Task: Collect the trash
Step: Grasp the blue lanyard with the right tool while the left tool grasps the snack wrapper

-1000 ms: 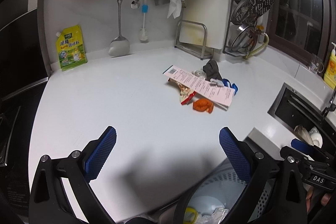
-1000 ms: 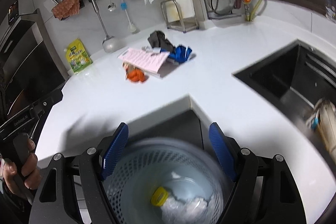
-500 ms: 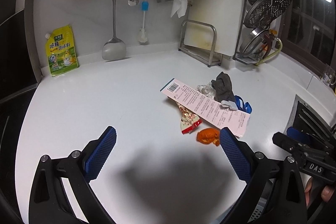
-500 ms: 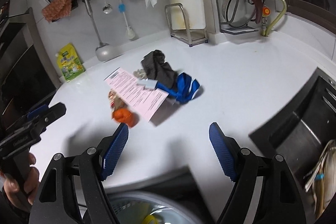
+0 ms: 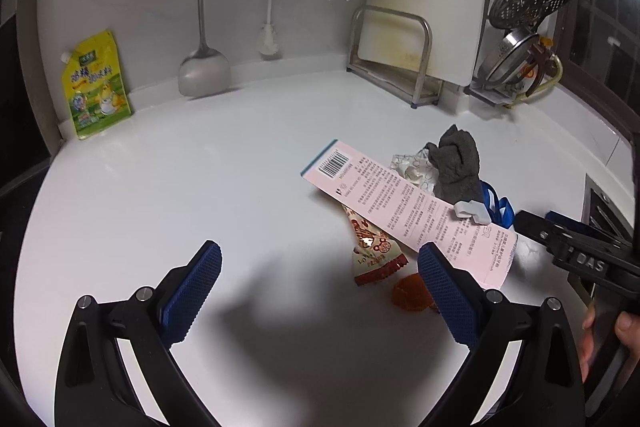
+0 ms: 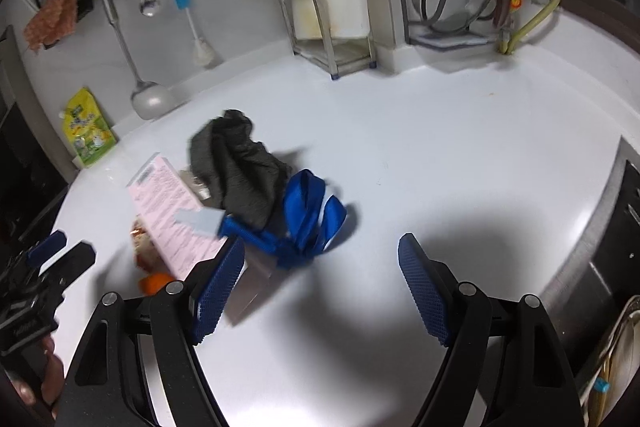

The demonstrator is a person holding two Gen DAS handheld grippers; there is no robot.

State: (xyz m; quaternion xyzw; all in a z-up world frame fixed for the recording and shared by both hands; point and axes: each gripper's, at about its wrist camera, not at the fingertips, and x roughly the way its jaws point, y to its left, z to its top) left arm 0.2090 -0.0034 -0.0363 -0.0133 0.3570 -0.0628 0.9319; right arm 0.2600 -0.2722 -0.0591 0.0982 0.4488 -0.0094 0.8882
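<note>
One pink leaflet (image 5: 404, 211), one grey cloth (image 5: 458, 163), one snack wrapper (image 5: 374, 247), one blue strap (image 6: 310, 215), one yellow pouch (image 5: 94, 85)

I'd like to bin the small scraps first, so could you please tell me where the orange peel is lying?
The orange peel lies on the white counter, at the near end of the trash pile, beside the snack wrapper and under the pink leaflet's near corner.

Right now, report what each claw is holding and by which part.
Nothing is held. The left claw and the right claw both stand open above the white countertop, short of the trash pile.
</note>
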